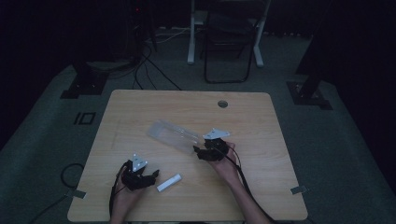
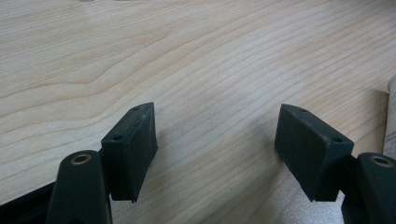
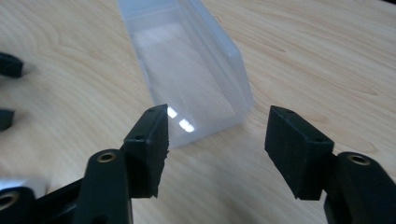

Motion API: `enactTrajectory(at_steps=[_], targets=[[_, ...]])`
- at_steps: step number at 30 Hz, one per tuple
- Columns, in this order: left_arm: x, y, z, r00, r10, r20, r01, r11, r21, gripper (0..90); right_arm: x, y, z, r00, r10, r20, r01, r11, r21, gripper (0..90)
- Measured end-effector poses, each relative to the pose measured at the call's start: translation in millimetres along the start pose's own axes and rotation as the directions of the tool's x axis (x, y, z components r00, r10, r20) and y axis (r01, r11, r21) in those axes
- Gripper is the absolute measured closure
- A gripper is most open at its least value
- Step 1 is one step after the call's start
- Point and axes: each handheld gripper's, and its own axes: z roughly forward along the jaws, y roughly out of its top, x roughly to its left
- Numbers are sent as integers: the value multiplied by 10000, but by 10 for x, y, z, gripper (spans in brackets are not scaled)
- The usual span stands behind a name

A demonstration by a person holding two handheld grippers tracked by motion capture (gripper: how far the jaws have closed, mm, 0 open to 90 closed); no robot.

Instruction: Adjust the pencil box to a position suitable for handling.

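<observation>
Just beyond right gripper [image 3: 215, 142]: clear box [image 3: 196, 74]

One overhead view, two close tabletop [image 1: 140, 102] views.

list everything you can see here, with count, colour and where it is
plastic box: 1, clear, middle of the table, just ahead of the right gripper
small tube: 1, white, lying near the front edge, beside the left gripper
table: 1, light wood, round hole near its far edge
chair: 1, dark frame, on the floor behind the table
cables: several, black, on the floor at far left
left gripper: 1, black, fingers apart, nothing between them
right gripper: 1, black, fingers apart, pointing at the box's near end
</observation>
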Motion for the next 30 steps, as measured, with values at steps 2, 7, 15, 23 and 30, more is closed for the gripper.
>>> enactTrajectory(at_steps=[2,7,15,23,30], targets=[[0,0,0,10000,-2,-1,2,10000,-2,299,23,43,77,10000,68,-19,-68,10000,11,376],[0,0,0,10000,0,5,0,10000,2,299,56,103,216,9995,219,210,-223,9996,167,361],[-1,1,-1,10000,8,3,-8,10000,14,298,-28,44,457,9943,1024,281,-1043,9915,776,387],[-24,-5,-7,9997,174,171,-174,9998,-27,318,-72,-21,525,9919,1265,155,-1274,9855,1117,479],[-40,-9,-10,9995,202,232,-200,9998,-56,322,-141,-31,556,9903,1358,292,-1383,9827,1231,555]])
